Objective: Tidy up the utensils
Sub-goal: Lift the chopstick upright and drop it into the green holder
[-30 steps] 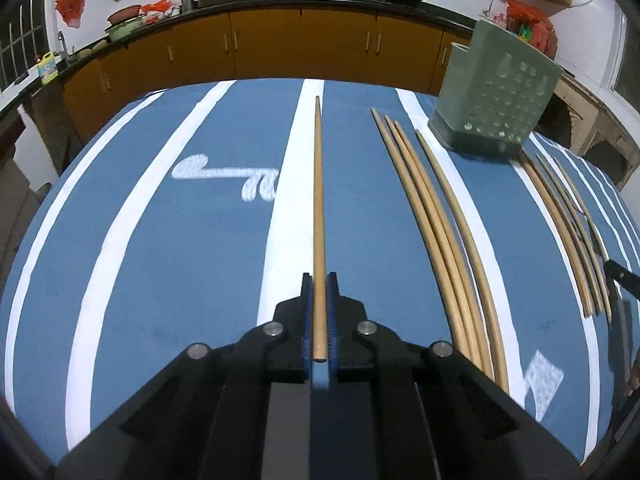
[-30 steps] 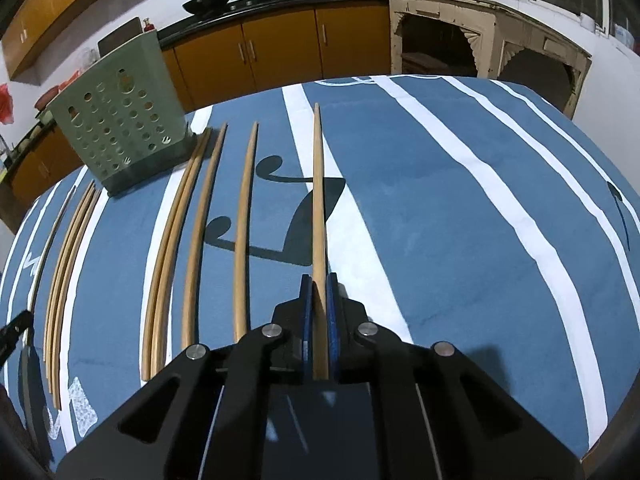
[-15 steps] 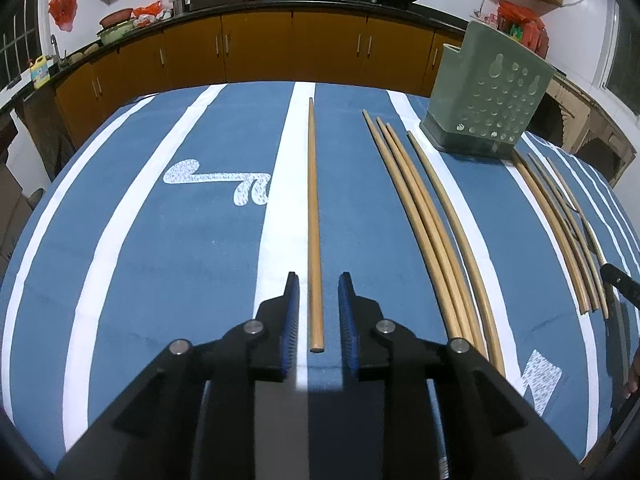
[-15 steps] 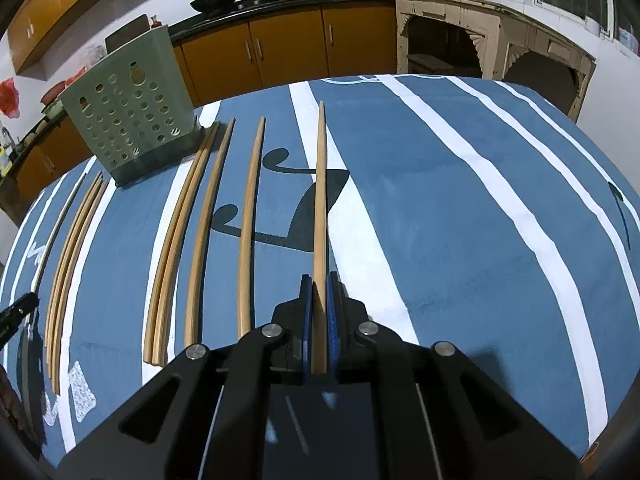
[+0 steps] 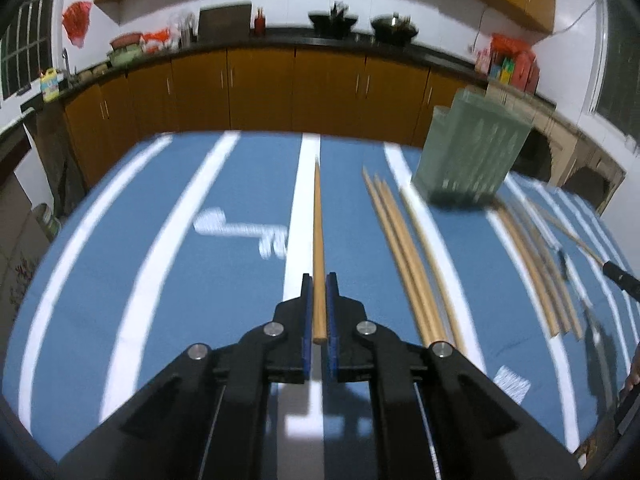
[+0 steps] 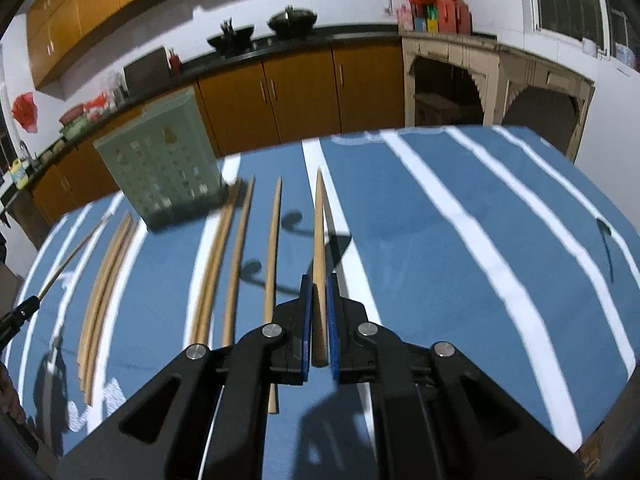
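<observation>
Each gripper is shut on a long wooden chopstick. In the left wrist view my left gripper holds a chopstick by its thick end, raised over the blue striped cloth. In the right wrist view my right gripper holds another chopstick lifted above the cloth, with its shadow below. Several more chopsticks lie in rows on the cloth, also seen in the right wrist view. A pale green perforated utensil holder stands at the far side, left of centre in the right wrist view.
The table carries a blue cloth with white stripes. Brown kitchen cabinets with a dark counter run behind it. The other gripper's tip with its chopstick shows at the right edge and at the left edge of the right wrist view.
My left gripper was shut on its chopstick, opened and set it down half a second ago, and is now closed on it again and raised. My right gripper has lifted its chopstick higher.
</observation>
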